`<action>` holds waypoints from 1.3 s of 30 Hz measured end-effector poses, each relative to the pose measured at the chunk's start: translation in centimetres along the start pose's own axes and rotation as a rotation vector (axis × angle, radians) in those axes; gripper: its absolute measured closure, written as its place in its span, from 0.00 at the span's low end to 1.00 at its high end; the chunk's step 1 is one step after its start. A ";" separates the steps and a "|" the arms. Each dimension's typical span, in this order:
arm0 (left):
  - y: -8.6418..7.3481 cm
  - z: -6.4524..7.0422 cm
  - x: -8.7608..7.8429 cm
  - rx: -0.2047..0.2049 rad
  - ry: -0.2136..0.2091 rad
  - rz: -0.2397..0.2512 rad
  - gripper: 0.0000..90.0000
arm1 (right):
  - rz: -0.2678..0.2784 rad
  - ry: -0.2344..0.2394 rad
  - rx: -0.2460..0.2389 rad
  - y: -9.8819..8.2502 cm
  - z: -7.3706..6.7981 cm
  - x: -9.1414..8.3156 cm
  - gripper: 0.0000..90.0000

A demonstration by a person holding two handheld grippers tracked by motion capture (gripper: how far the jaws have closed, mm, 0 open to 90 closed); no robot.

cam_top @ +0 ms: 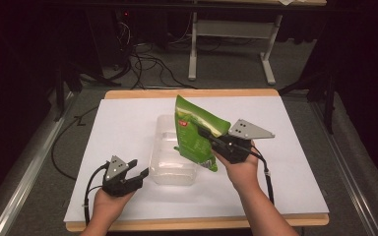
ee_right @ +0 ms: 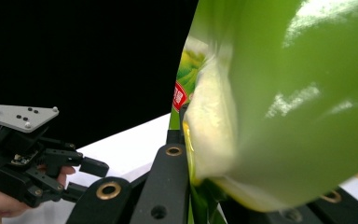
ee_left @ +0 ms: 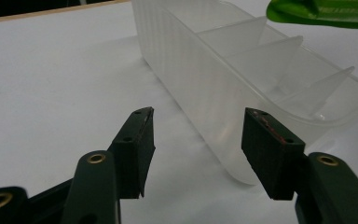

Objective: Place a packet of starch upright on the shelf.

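Above the clear tub (cam_top: 173, 158) we hold a green bag (cam_top: 195, 135) clamped in our right gripper (cam_top: 207, 135); our left gripper (cam_top: 139, 169) rests beside the tub, jaws apart with nothing between them, on a white table (cam_top: 118, 123); cables (cam_top: 147, 64) litter the grey floor behind

The worktop (cam_top: 128, 123) has a white surface with a pale wooden edge showing along its near and far sides. Beyond it, on grey carpet (cam_top: 226, 73), stands a white table frame (cam_top: 231, 34), with black cables (cam_top: 147, 66) tangled on the floor left of that frame.
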State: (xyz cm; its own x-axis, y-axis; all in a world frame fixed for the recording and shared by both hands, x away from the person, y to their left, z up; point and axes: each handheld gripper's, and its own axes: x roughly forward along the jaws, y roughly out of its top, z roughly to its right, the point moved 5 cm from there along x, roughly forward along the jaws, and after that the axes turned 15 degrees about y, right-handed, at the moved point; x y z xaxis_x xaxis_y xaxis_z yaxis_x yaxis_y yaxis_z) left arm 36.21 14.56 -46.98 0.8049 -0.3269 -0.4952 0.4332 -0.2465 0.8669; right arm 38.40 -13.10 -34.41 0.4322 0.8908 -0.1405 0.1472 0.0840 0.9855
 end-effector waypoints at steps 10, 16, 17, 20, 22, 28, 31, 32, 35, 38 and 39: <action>0.0 0.2 0.0 -0.010 -0.021 -0.002 0.50 | -0.033 0.067 -0.015 -0.3 -0.2 3.5 1.00; 0.0 0.5 0.1 -0.009 -0.029 -0.003 0.50 | -0.058 0.106 -0.023 -0.9 0.0 5.1 1.00; 0.0 0.5 0.1 -0.008 -0.029 -0.002 0.50 | -0.061 0.110 -0.023 -0.9 0.0 5.2 1.00; 0.0 0.5 0.1 -0.007 -0.029 -0.003 0.50 | -0.066 0.134 -0.018 -1.2 0.0 5.7 1.00; 0.0 0.5 0.1 -0.006 -0.029 -0.003 0.50 | -0.068 0.147 -0.018 -1.3 -0.2 5.8 1.00; 0.0 0.4 0.1 -0.005 -0.029 -0.003 0.50 | -0.072 0.196 -0.010 -1.3 -0.4 6.1 1.00; 0.0 0.4 0.1 -0.005 -0.029 -0.003 0.50 | -0.074 0.210 -0.002 -1.5 0.0 6.2 1.00; 0.0 0.4 0.1 -0.006 -0.030 -0.002 0.50 | -0.074 0.220 0.004 -1.5 0.1 6.2 1.00; 0.0 0.4 0.1 -0.008 -0.031 -0.001 0.50 | -0.076 0.245 0.005 -1.6 0.5 6.1 1.00; 0.0 0.5 0.1 -0.011 -0.033 0.000 0.50 | -0.078 0.259 0.011 -1.6 0.9 6.2 1.00; 0.0 0.5 0.1 -0.011 -0.033 0.000 0.50 | -0.077 0.262 0.016 -1.7 1.0 6.3 1.00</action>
State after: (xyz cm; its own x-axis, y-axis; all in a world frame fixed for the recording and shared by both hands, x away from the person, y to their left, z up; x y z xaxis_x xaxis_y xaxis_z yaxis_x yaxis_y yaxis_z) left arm 36.09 14.12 -47.00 0.7913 -0.3569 -0.4965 0.4378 -0.2363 0.8675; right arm 41.76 -8.05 -37.02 0.1745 0.9673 -0.1840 0.1858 0.1512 0.9709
